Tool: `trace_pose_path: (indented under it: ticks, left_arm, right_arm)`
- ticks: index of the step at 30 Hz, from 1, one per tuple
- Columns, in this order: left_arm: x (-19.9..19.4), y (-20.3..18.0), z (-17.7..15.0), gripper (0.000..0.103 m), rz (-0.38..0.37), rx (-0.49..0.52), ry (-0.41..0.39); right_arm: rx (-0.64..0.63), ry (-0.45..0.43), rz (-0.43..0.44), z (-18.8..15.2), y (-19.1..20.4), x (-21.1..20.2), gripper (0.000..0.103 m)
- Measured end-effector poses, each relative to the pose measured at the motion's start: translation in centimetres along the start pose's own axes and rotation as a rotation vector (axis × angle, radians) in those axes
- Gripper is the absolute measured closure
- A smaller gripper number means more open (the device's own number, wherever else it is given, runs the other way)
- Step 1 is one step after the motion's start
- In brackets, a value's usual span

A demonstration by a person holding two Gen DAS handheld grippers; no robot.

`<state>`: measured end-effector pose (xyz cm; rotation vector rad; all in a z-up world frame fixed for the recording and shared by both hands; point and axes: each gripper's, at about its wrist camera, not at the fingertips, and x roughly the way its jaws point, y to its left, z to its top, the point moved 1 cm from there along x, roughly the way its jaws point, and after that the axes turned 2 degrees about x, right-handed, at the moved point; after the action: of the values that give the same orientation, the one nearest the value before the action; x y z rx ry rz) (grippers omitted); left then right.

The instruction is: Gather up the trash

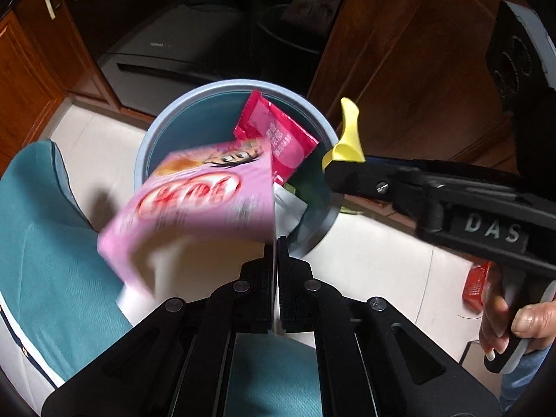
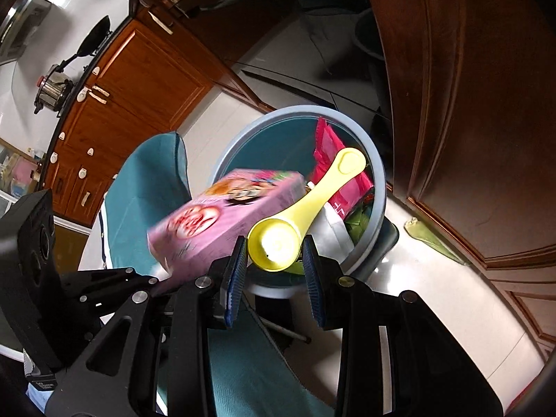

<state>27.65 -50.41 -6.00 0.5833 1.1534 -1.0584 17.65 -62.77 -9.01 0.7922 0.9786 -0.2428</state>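
Pink cardboard fills the middle of both views: the pink box [image 1: 194, 201] is pinched by one thin edge between the closed fingers of the left gripper [image 1: 277, 243] and hangs, blurred, above the near rim of the blue-grey bin [image 1: 222, 85]. The bin stands on the pale tiled floor [image 1: 375, 253], against the dark wooden cabinet [image 1: 417, 69], with a teal chair seat [image 1: 38, 229] just beside its left side.

Part of the job looks done — a red packet [image 1: 278, 132] leans against the bin's far inner wall, and white paper [image 1: 288, 208] and something green lie lower down inside. Two pieces are left in hand, neither let go yet. On the floor to the right of the bin a green scrap [image 2: 431, 236] lies along the cabinet foot, and a red object [image 1: 477, 283] sits near the person's hand [image 1: 510, 316]; whether either counts as trash I cannot tell.

The right gripper [image 2: 274, 260] reaches in from the right at rim height, its fingers about half open and bearing on the bowl of the yellow scoop [image 2: 278, 243], whose handle points out over the bin's mouth. The left gripper comes from the near side, tilted down toward the opening — my guess is both loads only need releasing, the box perhaps carried slightly further over the rim first.
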Motion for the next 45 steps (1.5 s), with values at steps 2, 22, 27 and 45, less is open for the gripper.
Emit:
trace_pose_path:
  ticks: [2, 22, 27, 45]
  left_arm:
    - [0.2, 0.3, -0.1, 0.098, 0.008, 0.001, 0.006]
    - [-0.8, 0.8, -0.4, 0.028, 0.065, -0.044, -0.017]
    - [-2.1, 0.5, -1.4, 0.019, 0.078, -0.056, -0.024]
    - [-13.5, -0.9, -9.1, 0.004, 0.119, -0.155, -0.219]
  right_arm:
    - [0.002, 0.013, -0.002, 0.3, -0.1, 0.7, 0.072]
    - [0.076, 0.083, -0.018, -0.2, -0.6, 2.1, 0.011]
    - [0.057, 0.086, -0.039, -0.8, 0.3, 1.0, 0.007]
    - [-0.231, -0.101, -0.140, -6.6, 8.1, -11.7, 0.007]
